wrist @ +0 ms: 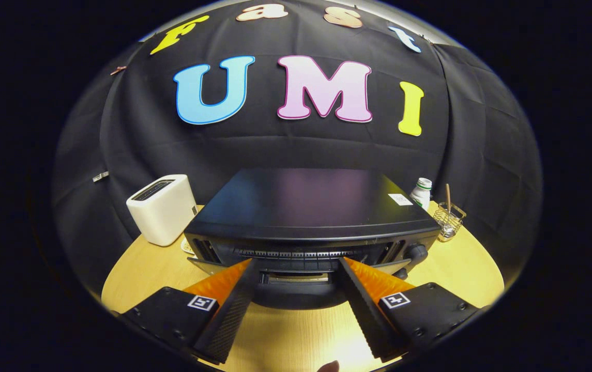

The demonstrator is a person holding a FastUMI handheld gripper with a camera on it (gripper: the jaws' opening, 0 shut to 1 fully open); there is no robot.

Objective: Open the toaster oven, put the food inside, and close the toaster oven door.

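Fingers [296, 268] spread wide at toaster oven [308, 222] door.

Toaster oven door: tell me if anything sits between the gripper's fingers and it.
Nothing visible does. The gripper is open, its fingers spread to either side of the toaster oven door's front, right up against it. The white toaster stands off to one side on the table.

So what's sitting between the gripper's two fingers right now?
In the gripper view, the front of the black toaster oven sits between the open gripper's fingers, with its door handle in the gap and bare wooden table nearer the camera.
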